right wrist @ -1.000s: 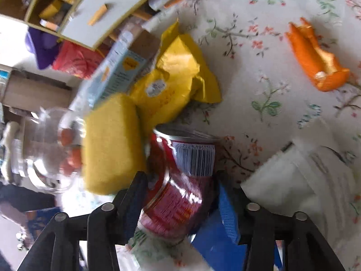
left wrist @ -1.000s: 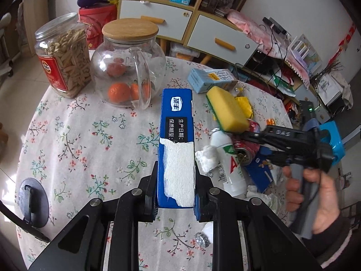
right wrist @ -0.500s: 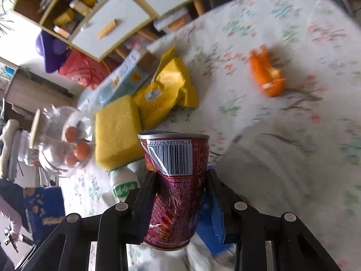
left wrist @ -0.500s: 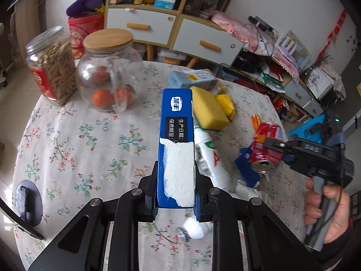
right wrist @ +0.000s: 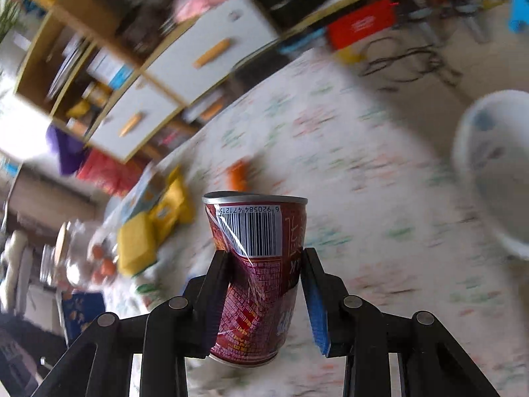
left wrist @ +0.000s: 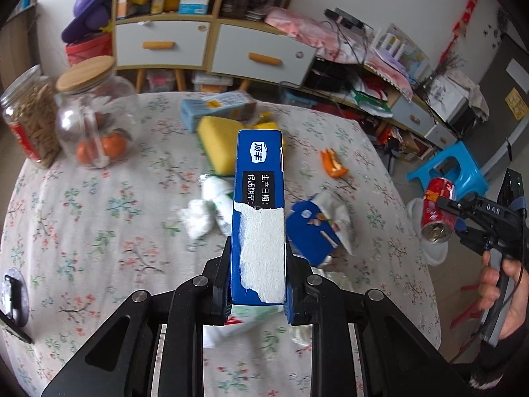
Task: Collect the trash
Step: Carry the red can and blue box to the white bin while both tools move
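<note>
right gripper (right wrist: 264, 297) jaws pinching dented red drink can (right wrist: 256, 274), upright, carried off the floral tabletop (left wrist: 99, 231) edge; white round bin (right wrist: 496, 178) lies ahead-right, nearer this hand. left gripper (left wrist: 258, 281) jaws clamp long blue carton (left wrist: 259, 198), pointing forward.

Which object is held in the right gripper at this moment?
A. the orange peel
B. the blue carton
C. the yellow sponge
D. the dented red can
D: the dented red can sits clamped between the fingers of the right gripper, lifted clear of the floral tablecloth.
</note>
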### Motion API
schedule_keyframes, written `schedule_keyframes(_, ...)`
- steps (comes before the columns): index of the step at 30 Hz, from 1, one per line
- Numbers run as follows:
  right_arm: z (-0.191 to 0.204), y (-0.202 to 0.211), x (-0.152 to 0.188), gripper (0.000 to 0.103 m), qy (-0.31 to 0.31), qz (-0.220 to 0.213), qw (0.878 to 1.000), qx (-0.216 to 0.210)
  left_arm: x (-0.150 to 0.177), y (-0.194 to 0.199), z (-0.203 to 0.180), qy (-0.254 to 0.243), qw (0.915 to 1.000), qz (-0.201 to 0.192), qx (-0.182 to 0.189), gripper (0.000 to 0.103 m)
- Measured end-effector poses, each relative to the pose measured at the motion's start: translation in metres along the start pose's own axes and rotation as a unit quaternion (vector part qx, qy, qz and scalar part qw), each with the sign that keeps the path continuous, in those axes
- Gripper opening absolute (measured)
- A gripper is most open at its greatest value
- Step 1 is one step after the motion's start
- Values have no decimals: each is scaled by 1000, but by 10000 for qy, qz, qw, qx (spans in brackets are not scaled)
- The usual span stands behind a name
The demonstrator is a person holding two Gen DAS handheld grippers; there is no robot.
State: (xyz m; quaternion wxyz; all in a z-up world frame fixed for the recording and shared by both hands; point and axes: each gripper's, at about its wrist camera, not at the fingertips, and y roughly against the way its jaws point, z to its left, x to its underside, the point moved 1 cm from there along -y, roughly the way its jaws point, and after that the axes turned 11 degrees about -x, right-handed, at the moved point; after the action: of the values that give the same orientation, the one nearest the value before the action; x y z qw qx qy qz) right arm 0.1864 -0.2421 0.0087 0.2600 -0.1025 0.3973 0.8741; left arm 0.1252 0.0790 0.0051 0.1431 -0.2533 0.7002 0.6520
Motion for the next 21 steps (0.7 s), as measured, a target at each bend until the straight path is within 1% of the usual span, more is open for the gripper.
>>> schedule_keyframes(3, -39, 26, -14, 39, -411, -308, 9985, 206, 2, -6, -18, -150, 9999, 58, 35, 24)
schedule_keyframes(6, -69, 47, -24, 39, -613, -561, 9947, 599, 2, -9, -35, -267, 9996, 88, 86, 24)
schedule_keyframes(8, -87, 58, -28, 39, -740, -644, 9923, 755, 2, -10, -48, -373, 9992, 79, 119, 24)
schedule_keyframes(12, -121, 73, -33, 39, -953, -718, 9871, 1068, 4, -7, -75, -584, 9981, 27, 200, 24)
schedule_keyframes(14, -136, 79, -35, 39, -1030, -729, 9846, 1208, 5, -5, -95, -769, 9967, -1, 248, 24)
schedule_keyframes(18, -164, 96, -37, 40, -1161, -781, 9814, 1317, 5, -4, -139, -1207, 9919, -65, 377, 24)
schedule_keyframes(20, -175, 100, -37, 42, -1179, -755, 9808, 1355, 5, -7, -159, -1309, 9901, -18, 513, 24)
schedule_keyframes(21, -180, 102, -36, 45, -1205, -698, 9813, 1328, 6, -9, -169, -1357, 9890, 10, 585, 24)
